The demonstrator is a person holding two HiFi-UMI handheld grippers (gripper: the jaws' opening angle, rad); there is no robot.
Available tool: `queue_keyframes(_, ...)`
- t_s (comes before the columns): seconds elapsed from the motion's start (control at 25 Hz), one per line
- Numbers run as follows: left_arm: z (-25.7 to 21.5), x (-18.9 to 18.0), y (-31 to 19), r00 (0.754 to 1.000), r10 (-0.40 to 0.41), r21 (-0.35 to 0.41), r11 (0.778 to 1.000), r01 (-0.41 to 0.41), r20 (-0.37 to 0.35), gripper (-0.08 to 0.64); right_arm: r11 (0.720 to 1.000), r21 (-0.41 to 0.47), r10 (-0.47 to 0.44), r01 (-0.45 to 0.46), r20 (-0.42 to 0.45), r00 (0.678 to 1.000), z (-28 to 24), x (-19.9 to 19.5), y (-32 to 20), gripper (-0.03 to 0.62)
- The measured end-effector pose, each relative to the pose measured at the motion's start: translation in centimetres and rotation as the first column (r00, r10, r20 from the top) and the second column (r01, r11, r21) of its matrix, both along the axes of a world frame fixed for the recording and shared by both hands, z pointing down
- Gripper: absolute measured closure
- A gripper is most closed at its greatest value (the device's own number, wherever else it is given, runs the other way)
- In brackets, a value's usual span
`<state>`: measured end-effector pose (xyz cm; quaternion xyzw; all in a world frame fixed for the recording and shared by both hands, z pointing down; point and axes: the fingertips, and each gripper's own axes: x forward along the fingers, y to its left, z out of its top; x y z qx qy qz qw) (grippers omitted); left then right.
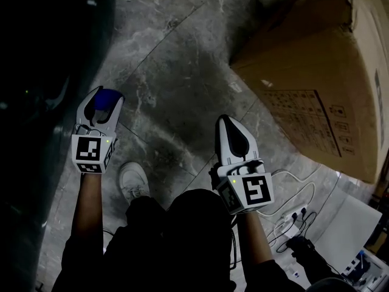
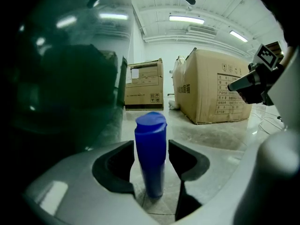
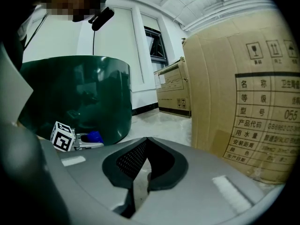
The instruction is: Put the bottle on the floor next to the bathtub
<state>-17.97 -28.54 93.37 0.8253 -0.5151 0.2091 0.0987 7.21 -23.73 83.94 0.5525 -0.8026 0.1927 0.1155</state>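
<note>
One blue bottle stands between the parted jaws of the left gripper, beside one green bathtub. Jaws of the right gripper are together. One carton reads "055".

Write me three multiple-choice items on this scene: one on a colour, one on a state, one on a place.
1. The glossy curved-walled bathtub is: A white; B dark green; C red.
2. The right gripper's jaws are: A wide apart; B together, empty; C clamped on a cable.
3. The blue plastic bottle stands: A inside the bathtub; B between the right gripper's jaws; C between the left gripper's jaws.
Answers: B, its wall shows dark green; B, the tips meet with nothing between them; C, the left gripper view shows it upright there.
</note>
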Motion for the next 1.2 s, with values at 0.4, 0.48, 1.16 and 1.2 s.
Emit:
queue_keyframes(0.4,-4.7,-0.4,0.9,0.999,-0.037,0.059,0.998,0.037,0.003,0.333,1.000,0.022,0.009,-0.009,0.032,0.999,-2.0,1.2,1.0,0.568)
queue_keyframes(0.48,-6.0,-0.3,0.9,0.999,-0.041,0.080,0.996,0.041,0.001,0.333,1.000,0.026,0.012,-0.014,0.046,0.999,-2.2,1.5,1.1,0.568)
queue_keyframes(1.16,-13.5,1.4,2.3,1.000,-0.030,0.178,0.984,0.029,0.006,0.462,0.994,0.096,0.041,-0.049,0.088,0.995,-6.1,2.9,2.1,0.568)
queue_keyframes(1.2,-13.7,1.6,2.5,0.999,-0.031,0.178,0.984,0.028,0.011,0.476,0.994,0.101,0.039,-0.048,0.089,0.995,-6.3,3.0,2.2,0.568)
